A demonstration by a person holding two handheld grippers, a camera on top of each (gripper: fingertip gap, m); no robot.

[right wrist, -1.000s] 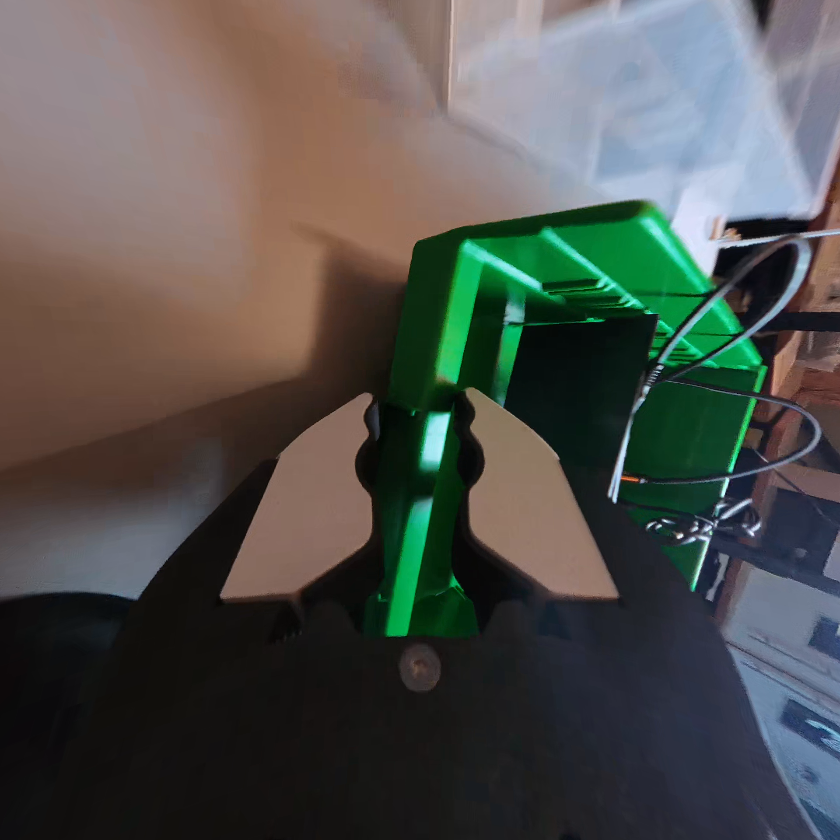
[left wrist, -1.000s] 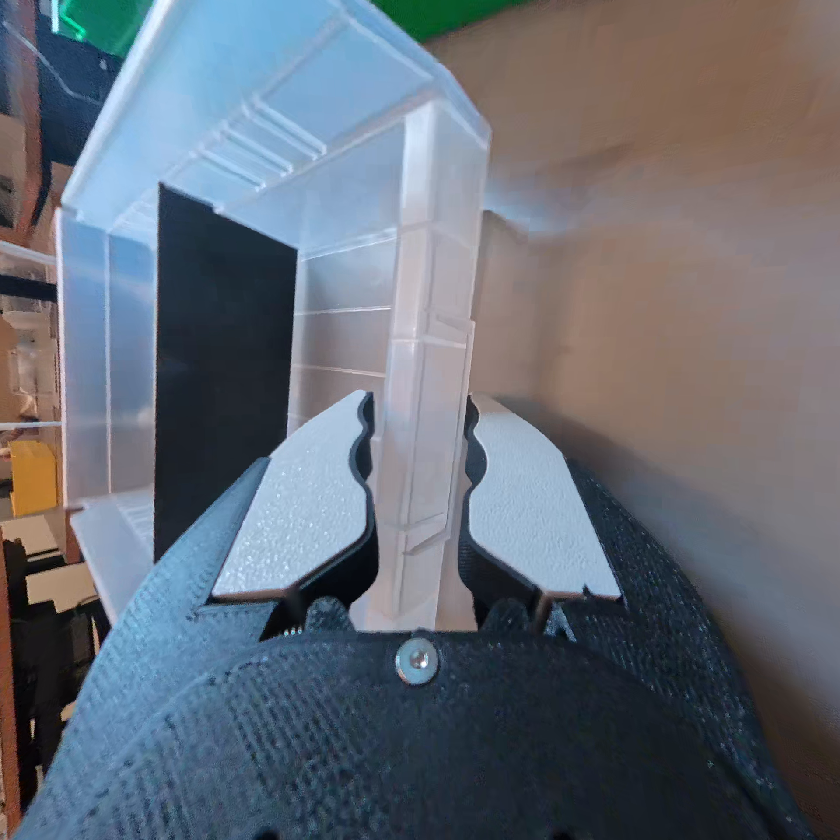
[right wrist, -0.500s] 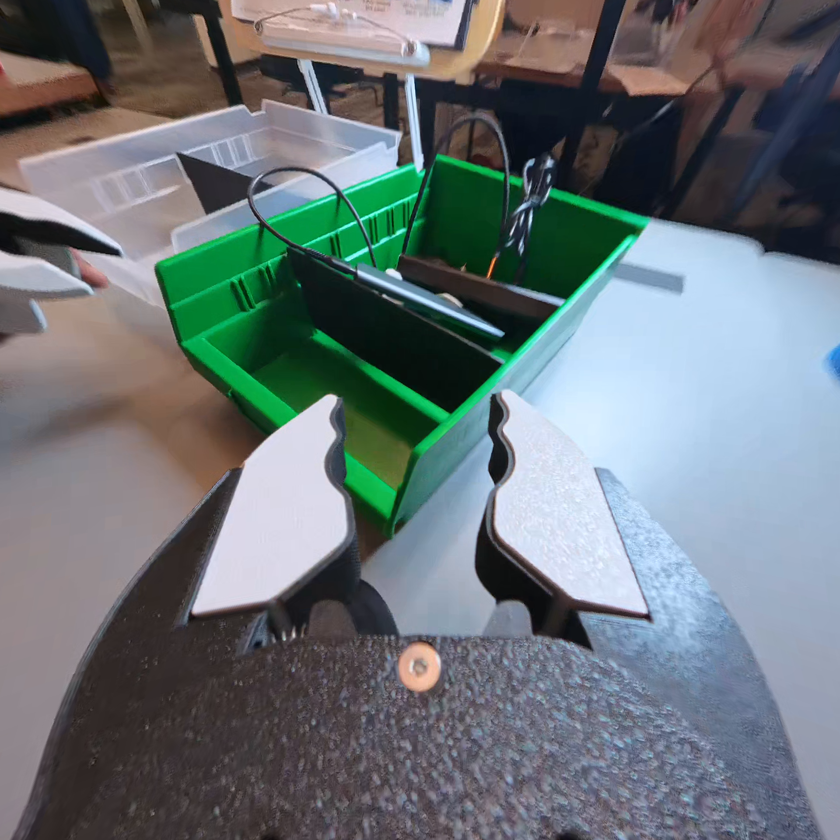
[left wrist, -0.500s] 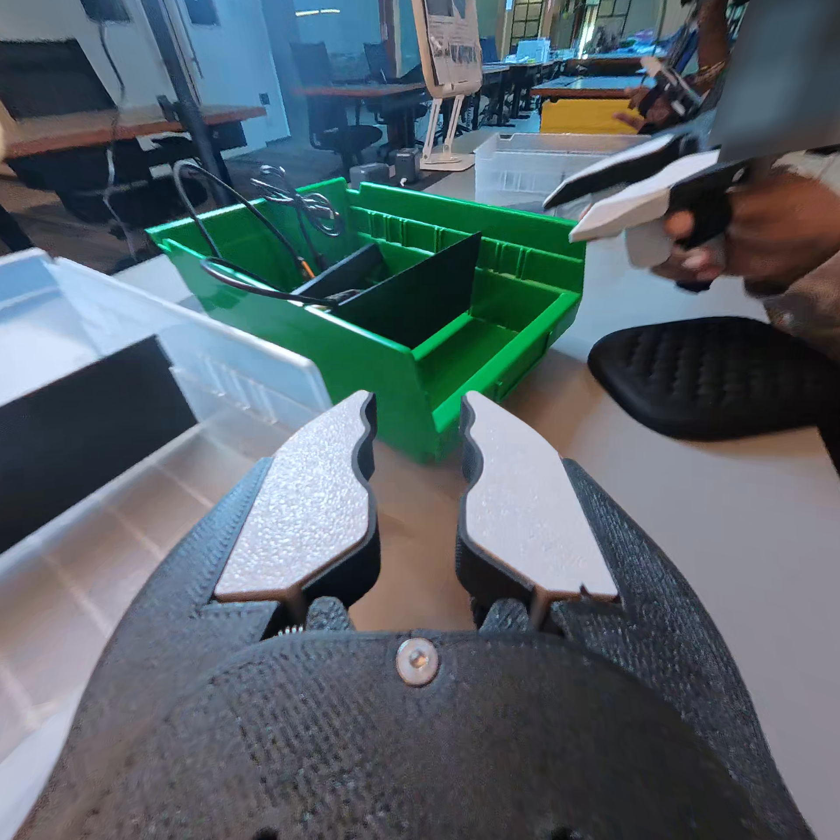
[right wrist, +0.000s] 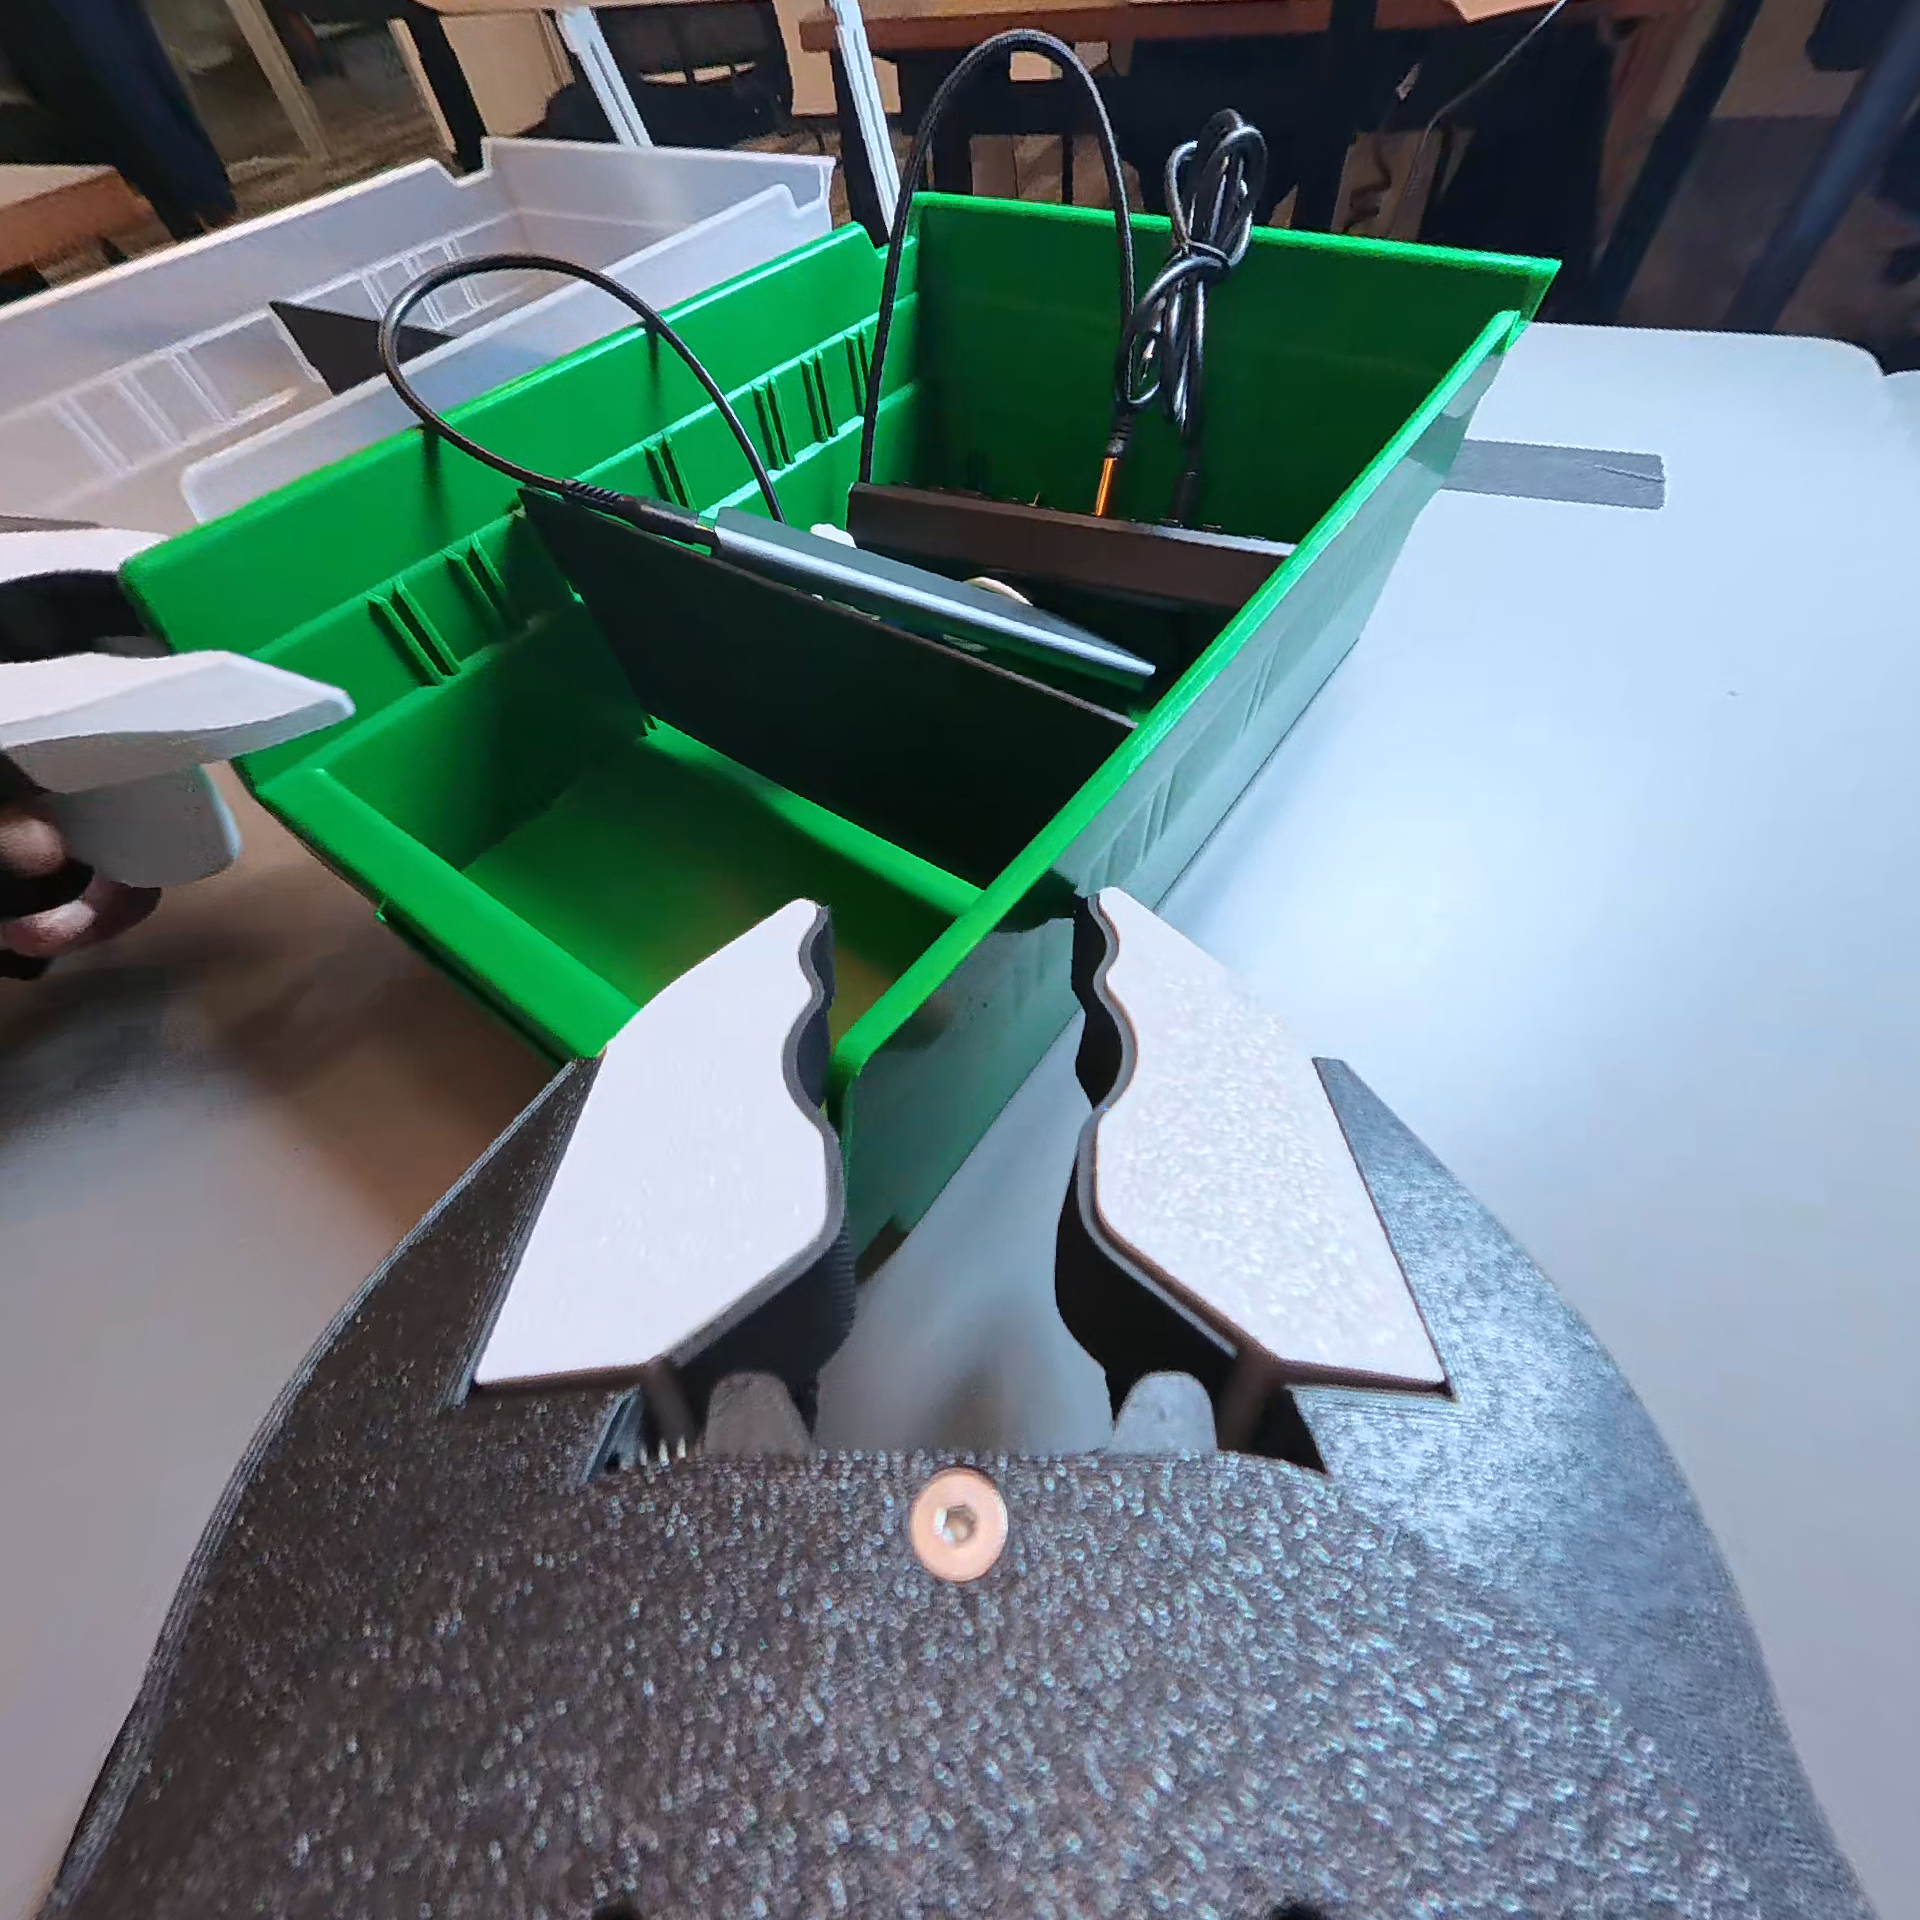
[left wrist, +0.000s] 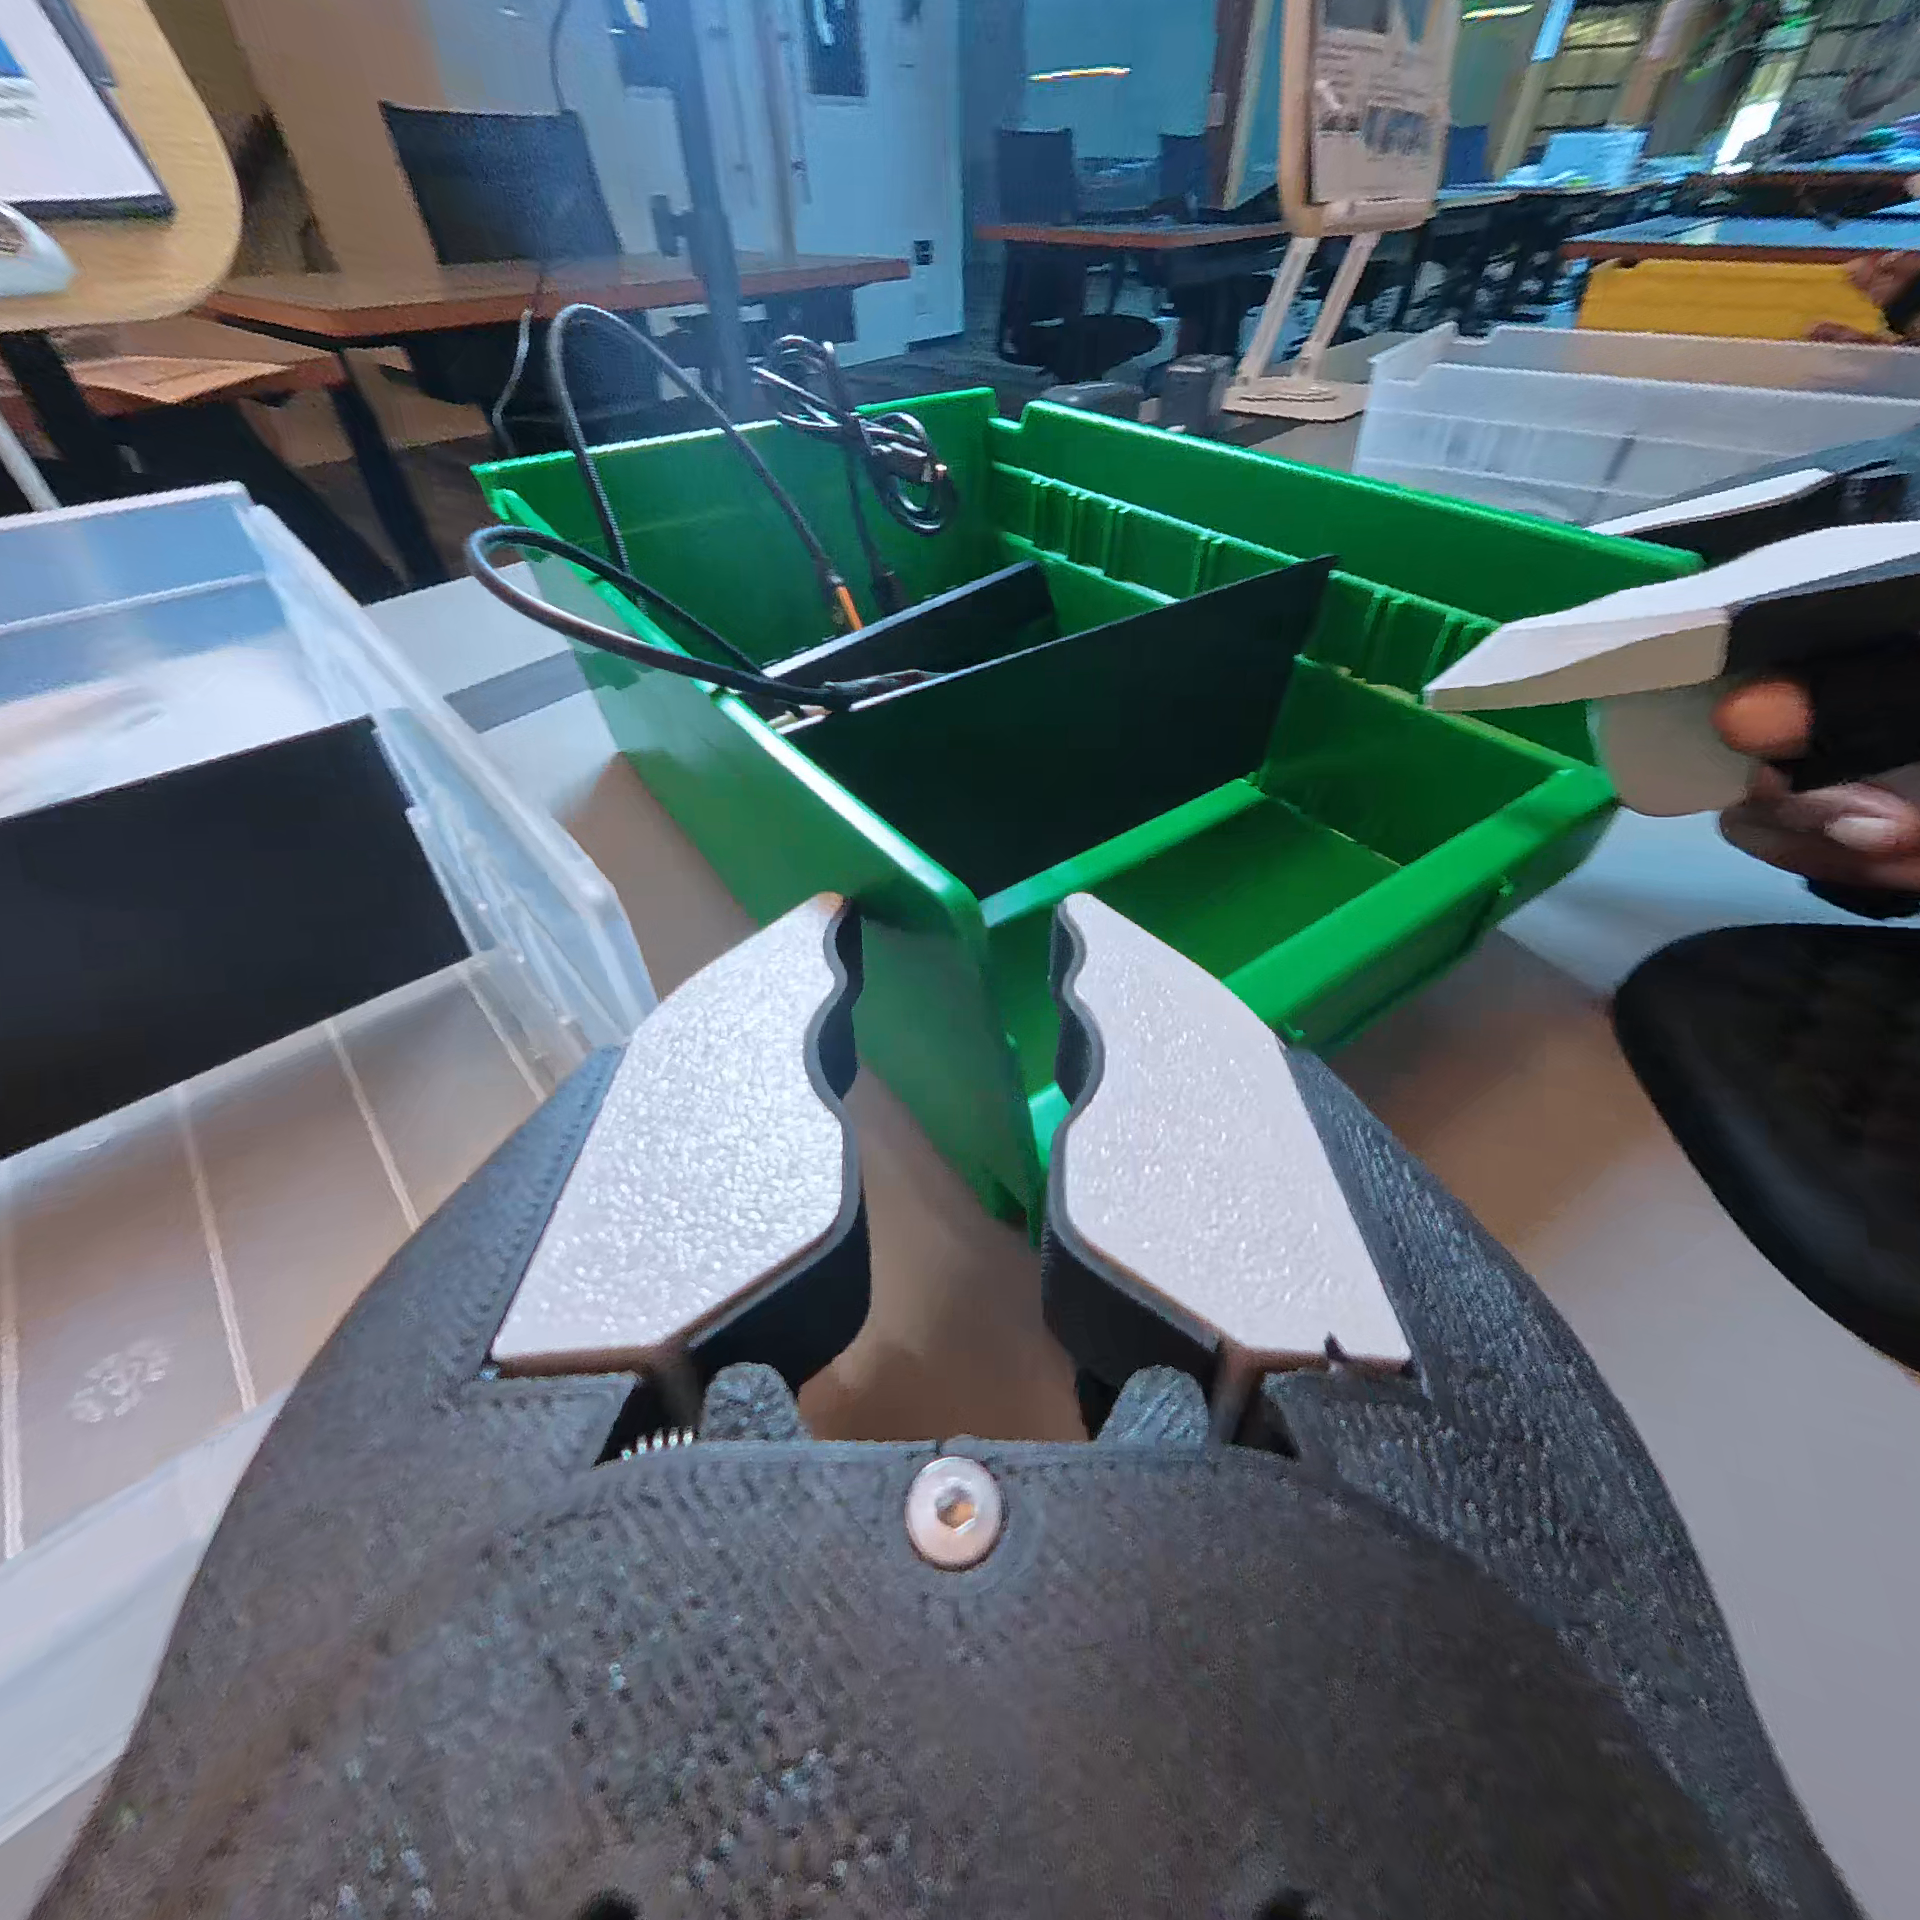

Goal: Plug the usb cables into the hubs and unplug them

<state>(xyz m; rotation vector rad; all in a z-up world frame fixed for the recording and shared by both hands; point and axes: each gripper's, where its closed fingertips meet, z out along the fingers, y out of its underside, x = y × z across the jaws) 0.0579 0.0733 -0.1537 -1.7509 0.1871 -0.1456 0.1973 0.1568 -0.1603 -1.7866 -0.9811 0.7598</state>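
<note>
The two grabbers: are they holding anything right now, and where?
Nothing is held. The left gripper and right gripper are both open, each with a near corner of the green bin between its fingers.

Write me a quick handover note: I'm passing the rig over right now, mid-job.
Left gripper: open, empty, at the green bin's near corner.
Right gripper: open, empty, its fingers either side of the bin's other near corner.
Hubs: grey hub and black hub lie behind the black divider, with cables apparently plugged in.
Front compartment: empty.
Left: reach in and work the cables.

no legible text, poster [left wrist: 1369,114] (blurred)
</note>
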